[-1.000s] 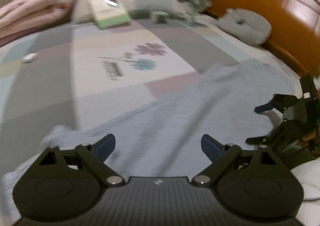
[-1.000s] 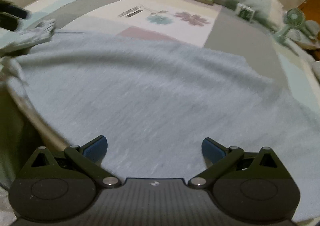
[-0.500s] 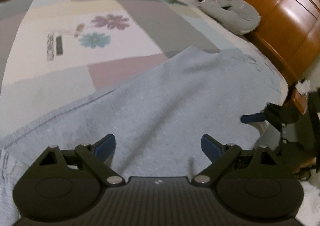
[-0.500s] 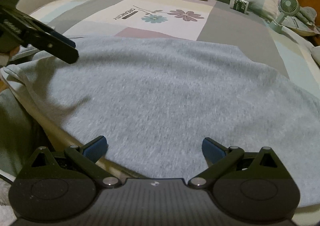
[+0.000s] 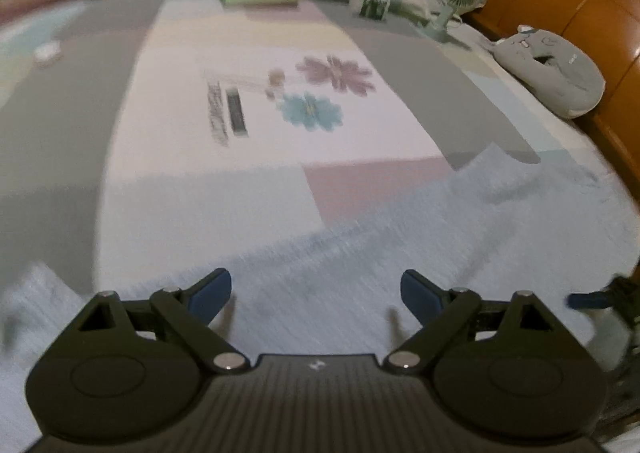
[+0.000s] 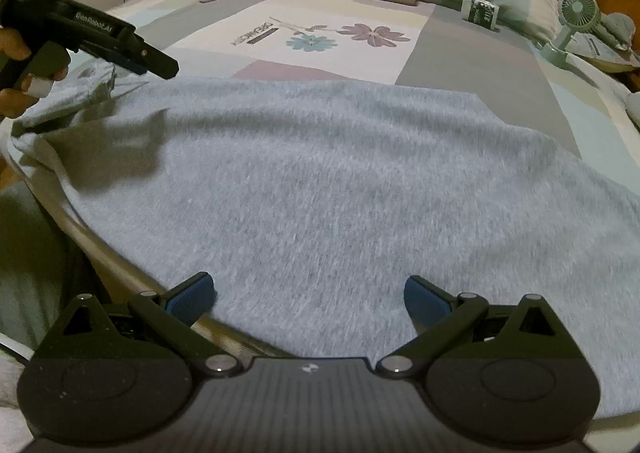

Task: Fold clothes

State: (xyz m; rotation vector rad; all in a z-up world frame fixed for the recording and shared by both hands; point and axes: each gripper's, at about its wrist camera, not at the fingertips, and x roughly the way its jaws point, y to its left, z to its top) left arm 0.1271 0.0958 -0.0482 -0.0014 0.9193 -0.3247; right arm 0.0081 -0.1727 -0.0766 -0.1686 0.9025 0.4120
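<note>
Left gripper is coming in on the bunched sleeve end of the grey sweatshirt on the bed. Its fingers have just been closing a bit but are still wide, nothing between them. I'd pinch right at the edge, both layers. Right gripper hovers over the hem side, fingers open, cloth just below.

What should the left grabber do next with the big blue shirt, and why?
Probably lower the left gripper onto the near edge of the blue shirt and pinch it. Its jaws have just been closing a little but stand wide with only flat cloth beneath, nothing gripped. The shirt lies spread and unfolded on the bed, so folding needs a held edge first.
</note>
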